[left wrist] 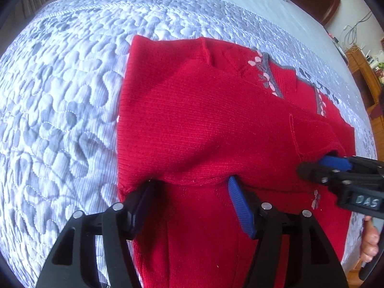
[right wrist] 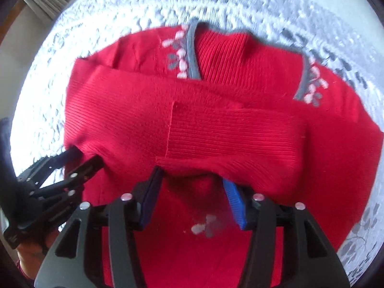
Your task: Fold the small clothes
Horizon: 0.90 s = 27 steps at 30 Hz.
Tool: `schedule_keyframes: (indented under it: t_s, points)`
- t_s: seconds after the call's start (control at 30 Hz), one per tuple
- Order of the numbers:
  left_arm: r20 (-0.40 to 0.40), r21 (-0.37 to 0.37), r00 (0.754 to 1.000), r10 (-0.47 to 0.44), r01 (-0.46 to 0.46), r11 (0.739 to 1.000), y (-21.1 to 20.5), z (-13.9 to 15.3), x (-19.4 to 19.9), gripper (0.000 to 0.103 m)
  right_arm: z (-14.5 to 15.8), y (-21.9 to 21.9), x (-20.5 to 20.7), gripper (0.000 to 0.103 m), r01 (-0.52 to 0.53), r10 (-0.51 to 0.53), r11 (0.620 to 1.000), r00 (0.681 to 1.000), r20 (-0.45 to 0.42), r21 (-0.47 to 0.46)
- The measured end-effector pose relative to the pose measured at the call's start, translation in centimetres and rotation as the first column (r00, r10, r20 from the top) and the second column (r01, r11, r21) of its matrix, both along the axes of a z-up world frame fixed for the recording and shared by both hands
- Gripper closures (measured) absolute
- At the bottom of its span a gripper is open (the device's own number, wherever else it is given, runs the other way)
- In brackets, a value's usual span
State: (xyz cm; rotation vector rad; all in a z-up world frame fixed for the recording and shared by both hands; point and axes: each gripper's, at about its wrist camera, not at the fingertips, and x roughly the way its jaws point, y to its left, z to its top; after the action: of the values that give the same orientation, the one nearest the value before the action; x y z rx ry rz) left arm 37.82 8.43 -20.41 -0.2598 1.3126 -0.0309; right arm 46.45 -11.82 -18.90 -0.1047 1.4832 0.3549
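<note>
A red sweater (left wrist: 204, 124) with a grey neckline and pale flower pattern lies on a quilted grey-and-white bedspread (left wrist: 60, 100), its lower part folded up over the body. The left gripper (left wrist: 189, 192) has its blue-padded fingers spread wide, tips tucked under the folded edge near the sweater's left side. The right gripper (right wrist: 192, 180) sits likewise spread under the same fold, toward the right. Neither is pinching cloth.
</note>
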Motion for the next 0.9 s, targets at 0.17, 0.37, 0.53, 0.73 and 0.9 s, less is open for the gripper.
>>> schedule_keyframes:
  t_s: [0.17,0.37,0.53,0.73,0.9]
  points:
    - [-0.002,-0.023,1.0,0.013,-0.013,1.0,0.4,0.1,-0.3,0.037,0.3,0.0,-0.1,0.064,-0.011,0.011,1.0,0.999,0.04,0.002]
    - [0.007,-0.004,1.0,0.012,-0.012,1.0,-0.1,0.0,-0.3,0.036,3.4,-7.9,0.9,0.079,0.236,-0.252,0.953,0.966,0.066,0.189]
    - [0.011,0.0,1.0,0.019,-0.019,1.0,-0.4,-0.2,-0.2,0.035,4.5,-17.2,-1.4,0.062,0.396,-0.411,0.908,0.905,0.109,0.141]
    - [0.018,0.019,1.0,0.014,-0.014,1.0,-1.1,-0.4,-0.2,0.028,3.8,-22.8,-2.8,0.059,0.458,-0.472,0.874,0.88,0.054,0.163]
    - [0.02,0.062,1.0,0.005,-0.006,0.998,-2.0,-0.7,0.1,0.024,5.0,-18.9,-0.9,0.055,0.34,-0.352,0.932,0.931,0.097,0.121]
